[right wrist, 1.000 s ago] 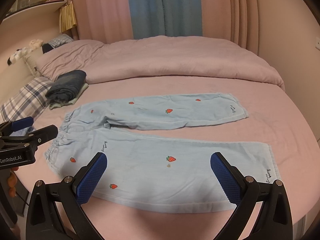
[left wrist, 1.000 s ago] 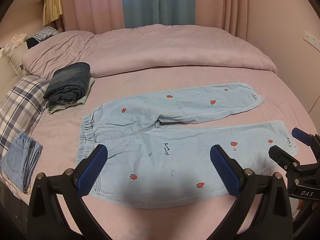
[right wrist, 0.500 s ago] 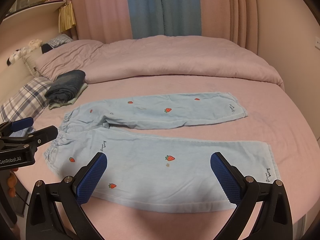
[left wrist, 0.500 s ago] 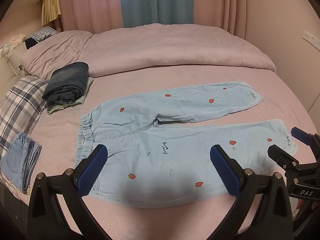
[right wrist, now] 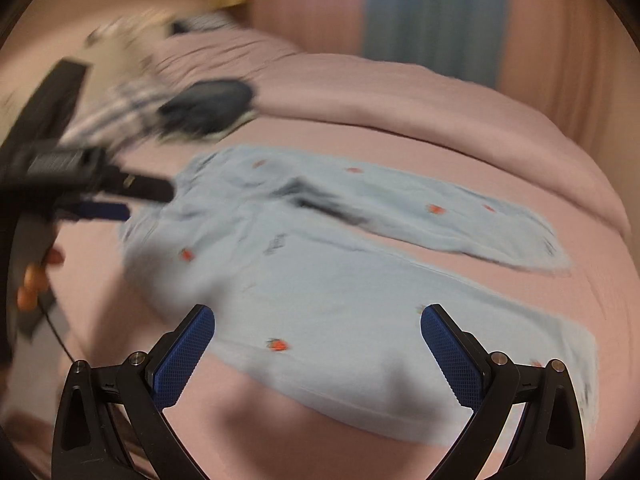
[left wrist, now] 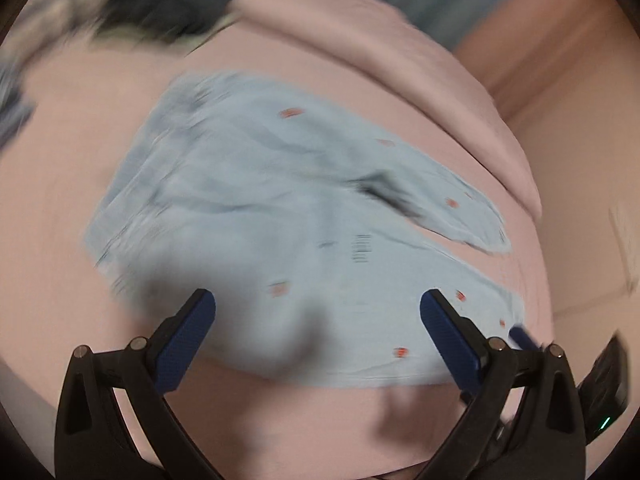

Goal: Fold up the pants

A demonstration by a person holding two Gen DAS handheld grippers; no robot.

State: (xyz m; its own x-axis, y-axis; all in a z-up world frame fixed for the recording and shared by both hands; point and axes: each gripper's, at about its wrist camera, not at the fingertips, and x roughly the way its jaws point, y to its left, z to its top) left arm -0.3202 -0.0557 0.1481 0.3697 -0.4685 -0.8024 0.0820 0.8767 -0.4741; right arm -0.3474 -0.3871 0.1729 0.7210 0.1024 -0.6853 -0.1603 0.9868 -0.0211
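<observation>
Light blue pants (left wrist: 288, 216) with small red strawberries lie spread flat on the pink bed, both legs stretched to the right; they also fill the middle of the right wrist view (right wrist: 340, 264). My left gripper (left wrist: 318, 328) hangs open above the near leg close to the waist, holding nothing. My right gripper (right wrist: 318, 340) is open too, over the near leg's lower edge. The left gripper (right wrist: 120, 196) shows in the right wrist view at the waistband, with a hand's fingers (right wrist: 36, 280) under it. Both views are motion-blurred.
A folded dark denim stack (right wrist: 208, 108) sits beyond the waistband, next to a plaid pillow (right wrist: 108, 112). A thick pink duvet (right wrist: 400, 96) is heaped along the far side of the bed. Pink and blue curtains (right wrist: 432, 12) hang behind.
Both grippers have swung forward and down toward the pants, which now look much larger and tilted. The views have turned blurry from fast motion. The jaws remain wide apart.
</observation>
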